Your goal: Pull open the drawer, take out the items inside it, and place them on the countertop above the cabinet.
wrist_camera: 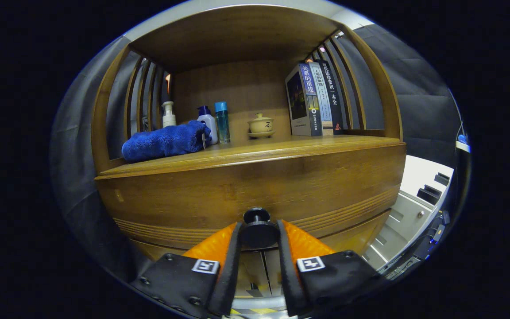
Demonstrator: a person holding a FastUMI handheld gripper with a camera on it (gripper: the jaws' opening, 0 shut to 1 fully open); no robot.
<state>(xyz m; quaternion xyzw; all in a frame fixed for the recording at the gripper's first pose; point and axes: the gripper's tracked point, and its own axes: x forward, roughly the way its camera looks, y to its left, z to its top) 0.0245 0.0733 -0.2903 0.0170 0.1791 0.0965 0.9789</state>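
Observation:
The wooden cabinet's drawer front (255,186) spans the view just ahead of me. Its round black knob (257,230) sits between my two fingers, and my gripper (258,234) is shut on it, one finger pressing each side. The drawer looks closed or barely out; its inside is hidden. Above the drawer runs the wooden countertop (281,148). On it, at the left, lies a rolled blue towel (166,141).
Behind the towel stand a white pump bottle (168,115), a white bottle with a dark blue cap (207,120) and a slim blue-capped bottle (222,122). A small lidded tea cup (260,125) sits mid-shelf. Three books (314,99) stand at the right. White furniture (414,208) is right of the cabinet.

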